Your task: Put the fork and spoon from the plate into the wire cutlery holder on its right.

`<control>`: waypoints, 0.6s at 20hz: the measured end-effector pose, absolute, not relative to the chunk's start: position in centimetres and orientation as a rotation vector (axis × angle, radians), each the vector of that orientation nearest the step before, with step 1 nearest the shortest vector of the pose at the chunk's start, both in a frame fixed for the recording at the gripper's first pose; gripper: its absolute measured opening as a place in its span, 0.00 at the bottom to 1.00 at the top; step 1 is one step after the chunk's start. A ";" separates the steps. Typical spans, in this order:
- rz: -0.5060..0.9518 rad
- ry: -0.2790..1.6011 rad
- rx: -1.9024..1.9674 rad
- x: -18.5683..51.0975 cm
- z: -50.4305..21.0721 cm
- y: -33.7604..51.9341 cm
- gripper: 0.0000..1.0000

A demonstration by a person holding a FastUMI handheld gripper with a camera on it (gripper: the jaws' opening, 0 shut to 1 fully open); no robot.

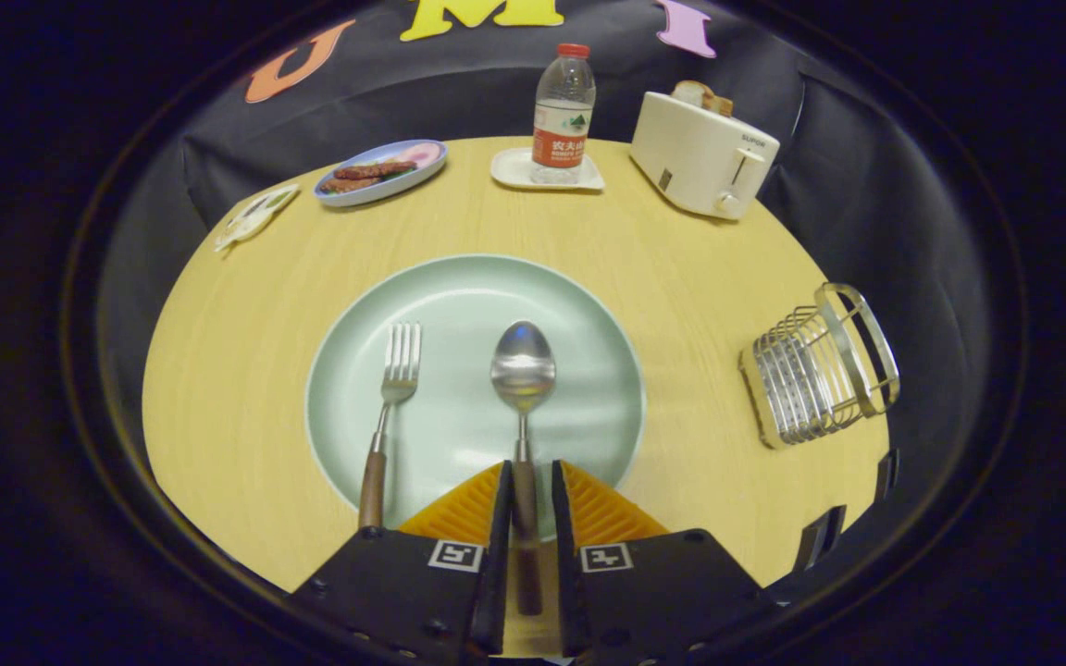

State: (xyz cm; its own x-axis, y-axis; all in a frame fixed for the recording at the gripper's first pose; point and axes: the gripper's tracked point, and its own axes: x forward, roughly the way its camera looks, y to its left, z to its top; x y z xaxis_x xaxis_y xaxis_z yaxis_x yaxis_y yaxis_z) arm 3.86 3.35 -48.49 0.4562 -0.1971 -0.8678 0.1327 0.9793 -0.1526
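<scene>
A pale green plate (588,370) lies on the round wooden table, just ahead of my fingers. On it lie a fork (391,400) on the left and a spoon (523,374) on the right, both with brown handles pointing toward me. My gripper (530,481) straddles the spoon's handle at the plate's near rim. The fingers stand only a little wider than the handle, with a thin gap showing on the right side. The spoon still rests flat on the plate. The wire cutlery holder (815,368) stands to the right of the plate, near the table's edge.
Beyond the plate stand a water bottle (563,116) on a small white tray (514,171), a white toaster (701,154) with bread in it, and a blue oval dish (385,171) of food. A small packet (254,217) lies at the far left edge.
</scene>
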 end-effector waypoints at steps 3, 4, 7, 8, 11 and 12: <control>-0.163 1.097 -0.082 3.5 -48.5 3.4 0.11; -0.143 1.098 -0.075 3.4 -48.2 3.4 0.11; -0.096 1.112 -0.047 2.7 -47.2 3.1 0.03; -0.081 1.113 -0.038 2.4 -46.7 2.8 0.03; -0.052 1.073 -0.079 2.2 -44.4 0.8 0.03; -0.048 1.056 -0.093 2.3 -43.5 0.2 0.03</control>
State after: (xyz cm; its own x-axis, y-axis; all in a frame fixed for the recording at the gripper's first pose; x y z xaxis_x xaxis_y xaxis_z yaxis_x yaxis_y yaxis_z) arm 2.27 0.16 -43.50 0.4915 -0.0842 -0.8668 -0.0050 0.9950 -0.0995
